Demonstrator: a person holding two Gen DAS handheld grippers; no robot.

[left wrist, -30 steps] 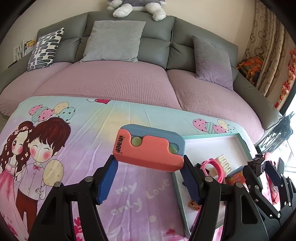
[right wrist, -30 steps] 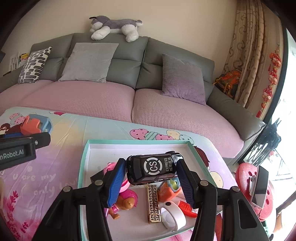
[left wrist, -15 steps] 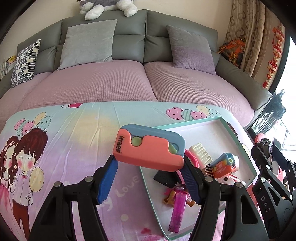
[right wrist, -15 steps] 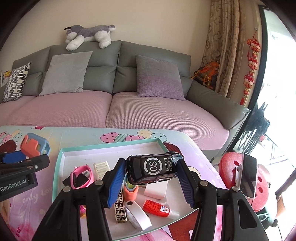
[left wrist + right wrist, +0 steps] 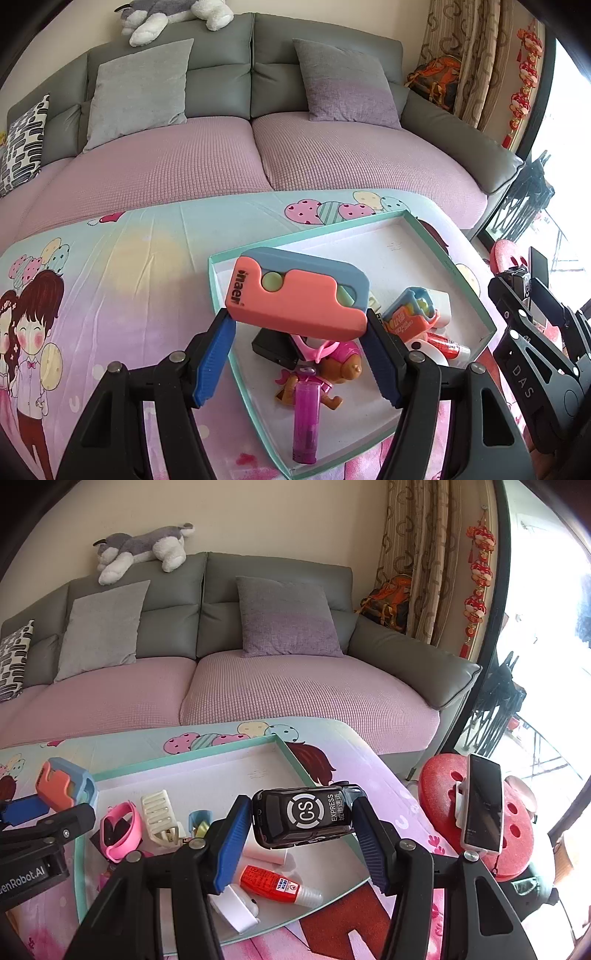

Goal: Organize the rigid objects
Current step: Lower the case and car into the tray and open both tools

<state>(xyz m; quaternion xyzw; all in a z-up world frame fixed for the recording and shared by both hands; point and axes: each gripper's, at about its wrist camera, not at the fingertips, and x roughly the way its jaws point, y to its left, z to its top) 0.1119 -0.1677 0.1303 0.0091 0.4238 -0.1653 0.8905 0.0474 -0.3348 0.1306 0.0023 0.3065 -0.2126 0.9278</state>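
Cartoon-print tablecloth [image 5: 110,266] under teal-rimmed tray [image 5: 458,273], grey sofa [image 5: 258,74] behind.

The word "inaer" was printed in black on the coral end face of the coral-and-blue block [image 5: 295,299]. A white "CS" roundel and "EXPRESS", beside a line of Chinese characters too small to be read, were carried on the black toy car [image 5: 304,818]. "DAS" was marked on the right tool [image 5: 524,376], and "enRobot.AI", its start cut off, on the left tool [image 5: 26,877]. Possibly "LOVE" was printed on the bench cloth [image 5: 110,295], though mostly hidden.
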